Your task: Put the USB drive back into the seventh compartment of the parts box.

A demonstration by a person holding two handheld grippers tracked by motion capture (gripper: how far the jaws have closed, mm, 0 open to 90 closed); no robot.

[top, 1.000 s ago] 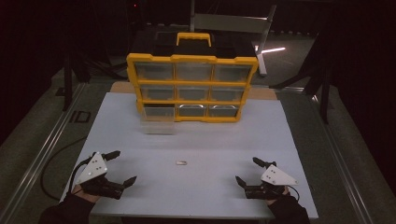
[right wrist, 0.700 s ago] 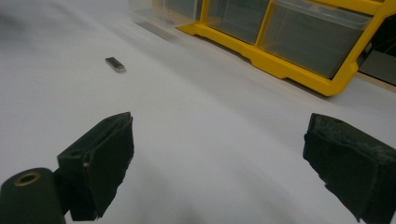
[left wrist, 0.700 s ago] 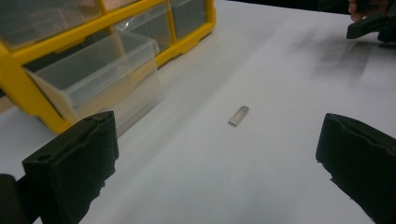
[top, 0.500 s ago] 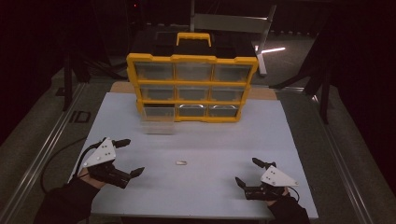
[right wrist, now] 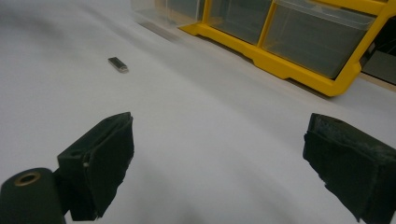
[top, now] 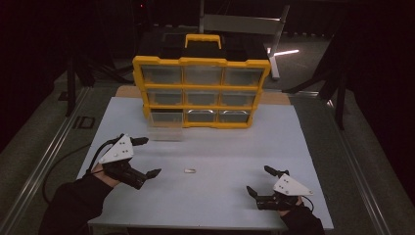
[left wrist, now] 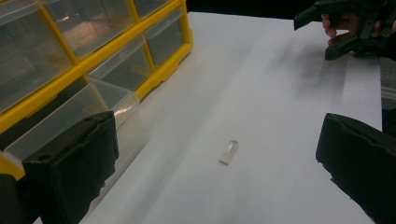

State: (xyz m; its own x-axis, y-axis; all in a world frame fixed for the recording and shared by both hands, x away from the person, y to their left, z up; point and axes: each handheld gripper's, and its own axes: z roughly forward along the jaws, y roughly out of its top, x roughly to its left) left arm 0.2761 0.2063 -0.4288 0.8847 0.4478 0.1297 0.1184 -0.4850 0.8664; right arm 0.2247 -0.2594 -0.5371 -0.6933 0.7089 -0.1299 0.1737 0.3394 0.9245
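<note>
A small flat metallic piece point(top: 190, 171) point(left wrist: 229, 151) point(right wrist: 118, 64) lies on the white table point(top: 220, 147), near its middle. My left gripper point(top: 143, 157) hovers just to its left, jaws wide open and empty, pointing toward it. My right gripper point(top: 261, 181) rests near the front right edge, open and empty. A yellow organizer point(top: 201, 90) with clear drawers stands at the back. Its bottom-left drawer point(top: 165, 128) point(left wrist: 70, 126) is pulled out toward me.
The organizer has a black top with a yellow handle point(top: 202, 41). In the left gripper view the other hand's gripper point(left wrist: 345, 28) appears at the top right. Dark floor and metal rails point(top: 44, 156) flank the table.
My left gripper has risen and moved forward and right, closer to the small piece. The right gripper has stayed in place.
</note>
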